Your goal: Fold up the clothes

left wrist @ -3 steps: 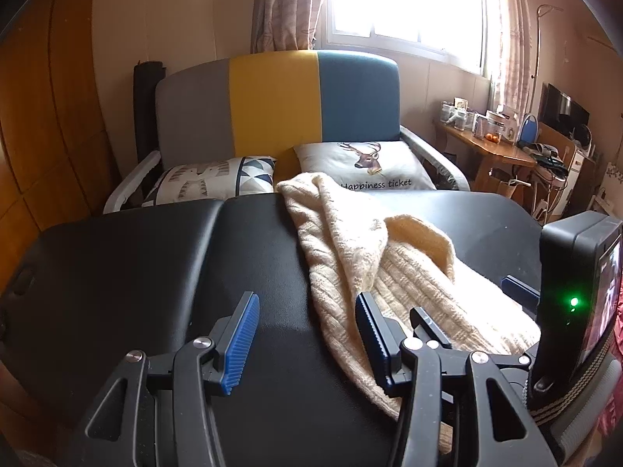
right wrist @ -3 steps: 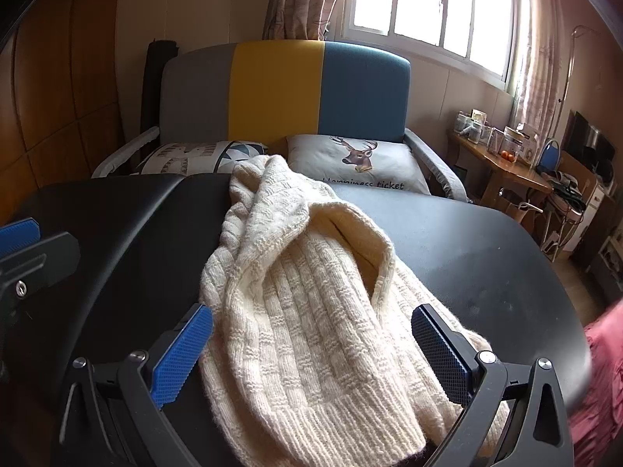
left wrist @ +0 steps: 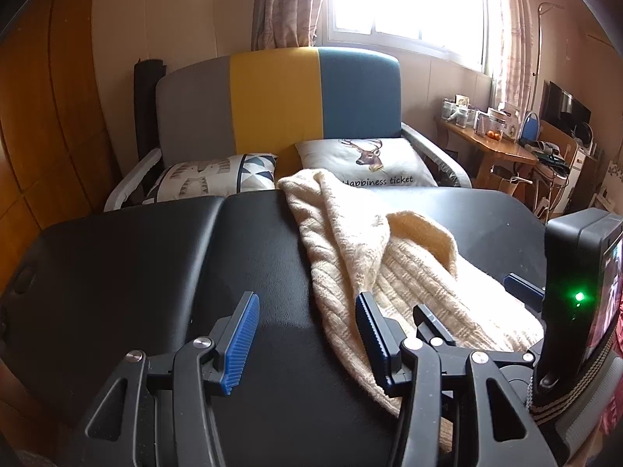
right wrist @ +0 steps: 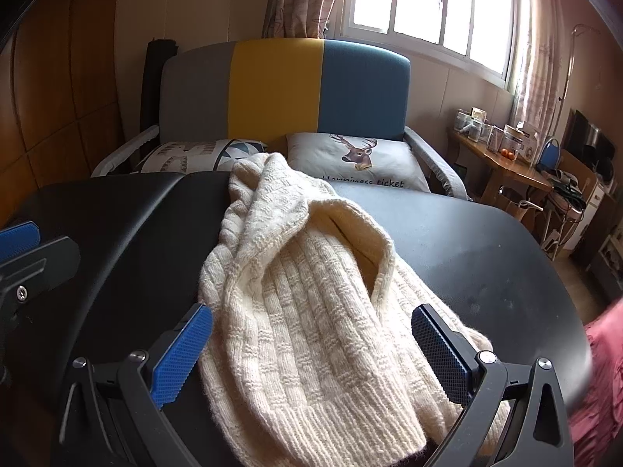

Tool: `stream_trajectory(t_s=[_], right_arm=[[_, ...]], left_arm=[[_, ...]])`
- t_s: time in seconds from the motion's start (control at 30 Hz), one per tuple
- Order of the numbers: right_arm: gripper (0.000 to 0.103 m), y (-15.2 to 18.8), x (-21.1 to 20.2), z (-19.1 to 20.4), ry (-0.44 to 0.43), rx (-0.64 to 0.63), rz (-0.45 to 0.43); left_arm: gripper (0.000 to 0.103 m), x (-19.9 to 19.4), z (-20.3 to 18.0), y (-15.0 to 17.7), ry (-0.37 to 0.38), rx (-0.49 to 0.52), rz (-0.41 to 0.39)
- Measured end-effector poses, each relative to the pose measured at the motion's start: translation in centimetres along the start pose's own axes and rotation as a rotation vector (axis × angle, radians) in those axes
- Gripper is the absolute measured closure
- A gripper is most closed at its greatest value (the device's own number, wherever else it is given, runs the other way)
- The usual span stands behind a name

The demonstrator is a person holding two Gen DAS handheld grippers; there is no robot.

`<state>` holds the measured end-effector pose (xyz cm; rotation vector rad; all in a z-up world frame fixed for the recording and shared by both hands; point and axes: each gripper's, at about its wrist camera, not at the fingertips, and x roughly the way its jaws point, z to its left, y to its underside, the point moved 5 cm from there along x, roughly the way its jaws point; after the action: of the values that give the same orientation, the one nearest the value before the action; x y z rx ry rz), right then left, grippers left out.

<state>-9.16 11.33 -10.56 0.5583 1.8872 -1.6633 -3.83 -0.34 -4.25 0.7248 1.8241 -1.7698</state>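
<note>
A cream knitted sweater point(right wrist: 311, 303) lies crumpled on a black padded table point(right wrist: 486, 249), running from the far edge toward me. My right gripper point(right wrist: 311, 346) is open just above its near ribbed hem, one blue pad on each side of the cloth. In the left wrist view the sweater point(left wrist: 350, 241) lies right of centre. My left gripper point(left wrist: 307, 330) is open over bare table point(left wrist: 117, 272), its right finger at the sweater's left edge. The right gripper's camera body point(left wrist: 576, 292) shows at the right edge.
Behind the table stands a grey, yellow and blue sofa point(right wrist: 280, 89) with a deer cushion point(right wrist: 354, 159) and a patterned cushion point(right wrist: 194, 153). A wooden desk point(right wrist: 502, 163) with jars and clutter lies at right, below the window. A red garment point(right wrist: 603, 389) is at the right edge.
</note>
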Motion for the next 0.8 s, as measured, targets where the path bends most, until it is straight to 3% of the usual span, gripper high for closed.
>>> stream_trajectory(t_s=[0.37,0.47,0.63,0.73,0.8], right_arm=[[0.000,1.4,0.8,0.3,0.004,-0.017,0.010],[0.000,1.3,0.8,0.1,0.020,-0.020,0.014],[0.000,1.1,0.6,0.0,0.040,-0.030,0.008],[0.000,1.2,0.8,-0.1,-0.014,-0.015,0.020],[0.000,1.6,1.1,-0.4,-0.102,0.021,0.045]], left_arm=[[0.050,2.0,1.0,2.1,0.127,-0.059,0.086],[0.050,2.9,2.1,2.7,0.205,-0.140,0.138],[0.050,4.2,2.2,4.4,0.249,-0.156,0.219],[0.050,5.3,1.8,6.6,0.335,-0.157,0.322],[0.051,5.7,1.9,8.2,0.393,-0.196,0.378]])
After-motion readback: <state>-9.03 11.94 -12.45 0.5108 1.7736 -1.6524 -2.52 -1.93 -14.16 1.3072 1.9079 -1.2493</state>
